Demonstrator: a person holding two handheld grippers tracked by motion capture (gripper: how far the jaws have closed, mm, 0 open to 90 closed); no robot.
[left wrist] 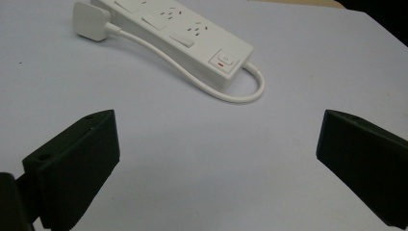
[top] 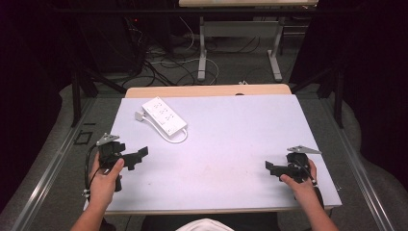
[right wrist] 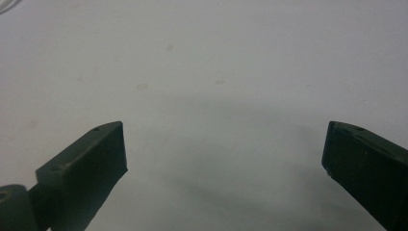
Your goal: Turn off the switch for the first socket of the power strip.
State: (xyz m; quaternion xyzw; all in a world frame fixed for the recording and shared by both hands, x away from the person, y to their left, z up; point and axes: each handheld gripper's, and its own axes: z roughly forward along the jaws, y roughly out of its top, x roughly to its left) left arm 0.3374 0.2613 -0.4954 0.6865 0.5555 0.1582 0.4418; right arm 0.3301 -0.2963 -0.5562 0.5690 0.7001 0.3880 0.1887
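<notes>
On the table [top: 231, 144] both my left gripper [top: 138, 157] and right gripper [top: 272, 169] sit wide open, empty, power strip [top: 164, 115] untouched, so nothing started yet.

White power strip [left wrist: 192, 43], rocker switch [left wrist: 226, 60], no readable lettering

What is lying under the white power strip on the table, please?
The power strip rests flat on the pale table. Its cord loops alongside to the plug. Whatever is directly beneath the strip is covered.
</notes>
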